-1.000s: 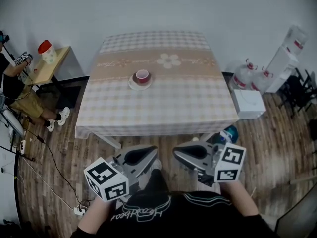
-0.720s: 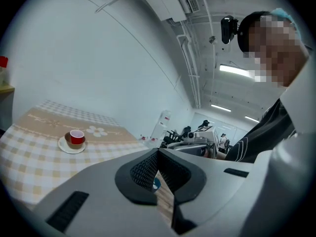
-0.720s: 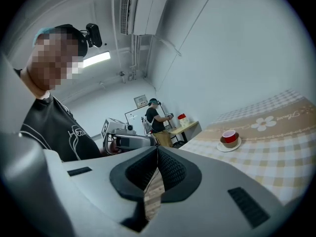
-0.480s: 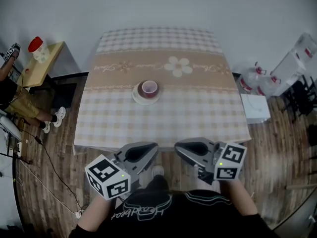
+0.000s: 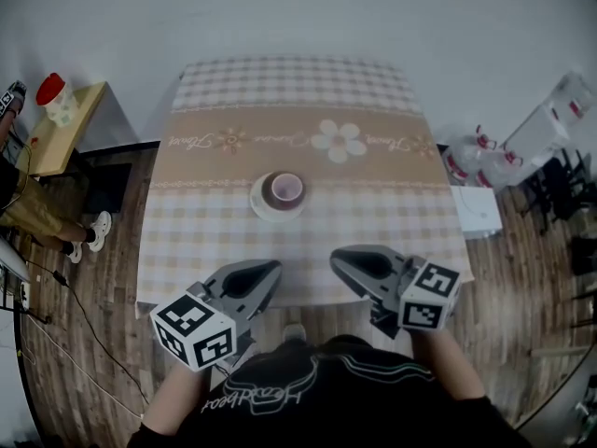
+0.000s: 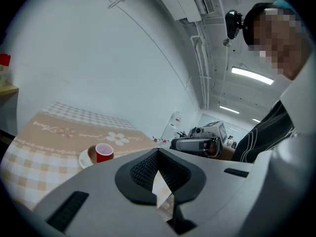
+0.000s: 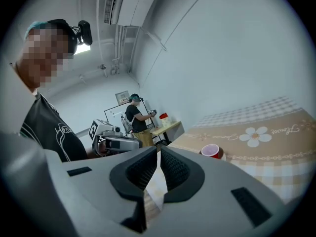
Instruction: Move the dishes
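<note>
Script on the tablecloth [image 5: 373,215] and shirt [image 5: 308,401] is illegible.

The left grey gripper [image 5: 267,273] and the right grey gripper [image 5: 342,259] are held side by side ahead of the person's chest. Both point forward and slightly down, tips angled a little toward each other. Each pair of jaws is closed on nothing. The bare left forearm [image 5: 173,401] and right forearm [image 5: 450,366] reach out behind them.

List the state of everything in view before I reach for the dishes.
Red cup: upright, standing on the saucer.
Saucer: flat on the table, under the cup.
Table: covered with a checked cloth.
Left gripper: shut, empty, short of the cup.
Right gripper: shut, empty, short of the cup.
</note>
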A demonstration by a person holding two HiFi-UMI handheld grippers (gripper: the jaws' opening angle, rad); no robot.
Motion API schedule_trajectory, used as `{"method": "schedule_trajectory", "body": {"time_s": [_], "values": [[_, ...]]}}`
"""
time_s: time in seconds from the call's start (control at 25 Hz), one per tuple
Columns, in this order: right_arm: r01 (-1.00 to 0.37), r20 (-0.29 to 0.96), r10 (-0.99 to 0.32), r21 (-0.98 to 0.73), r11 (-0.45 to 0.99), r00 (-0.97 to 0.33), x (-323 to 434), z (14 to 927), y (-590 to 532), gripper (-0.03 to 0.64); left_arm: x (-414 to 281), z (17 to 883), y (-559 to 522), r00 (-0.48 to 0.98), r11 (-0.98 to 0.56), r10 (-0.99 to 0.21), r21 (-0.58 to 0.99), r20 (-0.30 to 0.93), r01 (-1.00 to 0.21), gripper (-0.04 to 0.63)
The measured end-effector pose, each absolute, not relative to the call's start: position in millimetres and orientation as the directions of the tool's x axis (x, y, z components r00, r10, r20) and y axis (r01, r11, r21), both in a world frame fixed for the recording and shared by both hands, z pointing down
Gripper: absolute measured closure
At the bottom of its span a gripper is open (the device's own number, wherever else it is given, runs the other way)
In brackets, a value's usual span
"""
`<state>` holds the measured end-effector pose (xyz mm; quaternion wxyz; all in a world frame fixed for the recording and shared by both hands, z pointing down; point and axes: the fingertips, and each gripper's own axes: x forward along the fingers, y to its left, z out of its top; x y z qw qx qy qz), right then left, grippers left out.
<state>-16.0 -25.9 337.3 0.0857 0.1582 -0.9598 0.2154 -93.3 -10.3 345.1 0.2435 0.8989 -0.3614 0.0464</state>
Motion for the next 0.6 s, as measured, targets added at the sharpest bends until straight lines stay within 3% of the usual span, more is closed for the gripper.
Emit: {"method": "schedule_trajectory", "body": {"time_s": [0.4, 0.6], "values": [[-0.35, 0.271, -0.266, -0.338, 0.874, -0.925, -30, 342, -64, 0.588, -114, 349, -35, 0.705, -0.583, -0.657, 0.414, 0.266, -0.699, 0.6], [-0.34, 0.28, -0.251, -0.337, 0.878, -0.927, -36, 349, -92, 0.517, -117, 349, -49, 0.682, -0.561, -0.672, 0.403, 0.288, -0.723, 0.6]]}}
